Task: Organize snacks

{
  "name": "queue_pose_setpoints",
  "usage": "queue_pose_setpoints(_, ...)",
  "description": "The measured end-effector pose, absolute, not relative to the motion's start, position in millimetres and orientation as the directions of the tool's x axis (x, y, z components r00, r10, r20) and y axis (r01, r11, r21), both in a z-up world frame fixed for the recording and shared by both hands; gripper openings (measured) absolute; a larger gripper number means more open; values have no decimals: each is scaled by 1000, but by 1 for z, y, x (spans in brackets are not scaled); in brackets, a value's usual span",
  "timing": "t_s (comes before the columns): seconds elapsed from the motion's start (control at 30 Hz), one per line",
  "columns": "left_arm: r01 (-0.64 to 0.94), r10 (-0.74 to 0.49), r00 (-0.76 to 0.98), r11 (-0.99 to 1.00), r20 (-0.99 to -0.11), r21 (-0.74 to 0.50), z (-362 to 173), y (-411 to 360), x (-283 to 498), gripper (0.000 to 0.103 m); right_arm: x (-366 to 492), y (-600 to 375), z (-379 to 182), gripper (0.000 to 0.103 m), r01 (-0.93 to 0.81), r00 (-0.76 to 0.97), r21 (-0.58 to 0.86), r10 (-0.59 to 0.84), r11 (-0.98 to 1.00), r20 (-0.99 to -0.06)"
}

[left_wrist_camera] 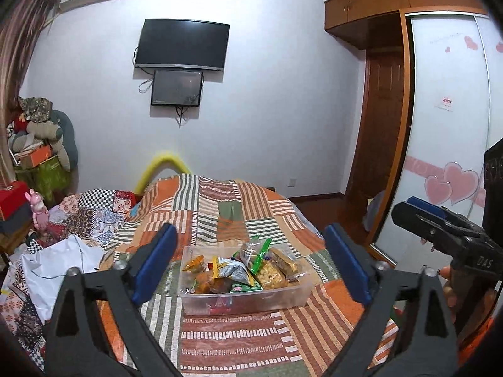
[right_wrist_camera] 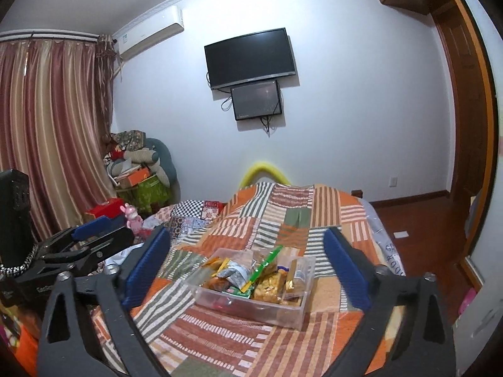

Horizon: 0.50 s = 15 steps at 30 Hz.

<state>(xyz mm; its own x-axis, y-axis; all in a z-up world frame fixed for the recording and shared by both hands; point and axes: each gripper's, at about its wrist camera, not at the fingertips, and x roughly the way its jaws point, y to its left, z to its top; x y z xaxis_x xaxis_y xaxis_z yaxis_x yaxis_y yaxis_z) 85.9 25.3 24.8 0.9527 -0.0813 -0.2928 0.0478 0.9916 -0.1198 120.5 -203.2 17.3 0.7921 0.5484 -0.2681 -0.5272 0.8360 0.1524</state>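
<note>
On the patchwork bedspread [left_wrist_camera: 239,339], well in from its edges, your clear plastic bin [left_wrist_camera: 245,301] sits packed with snack packets [left_wrist_camera: 270,275] — your left gripper [left_wrist_camera: 251,264] and right gripper [right_wrist_camera: 248,267] both hover above, jaws wide, holding nothing.

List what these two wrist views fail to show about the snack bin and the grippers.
- Clear plastic bin: its lower layer is buried under the top snack packets in both views.
- Grey snack packet: print too small and blurred to read in the left wrist view.
- Right gripper: in the left wrist view the frame's right edge cuts it off.
- Left gripper: in the right wrist view only a side-on part shows at the left edge.
</note>
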Motion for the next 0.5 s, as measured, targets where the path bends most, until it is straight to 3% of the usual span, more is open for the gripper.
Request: queue_pose_setpoints(0.5,23,-54,956,994,-289,-110,25,26,79,101,113,-202,13,103,-528,795,140,546,837,-265)
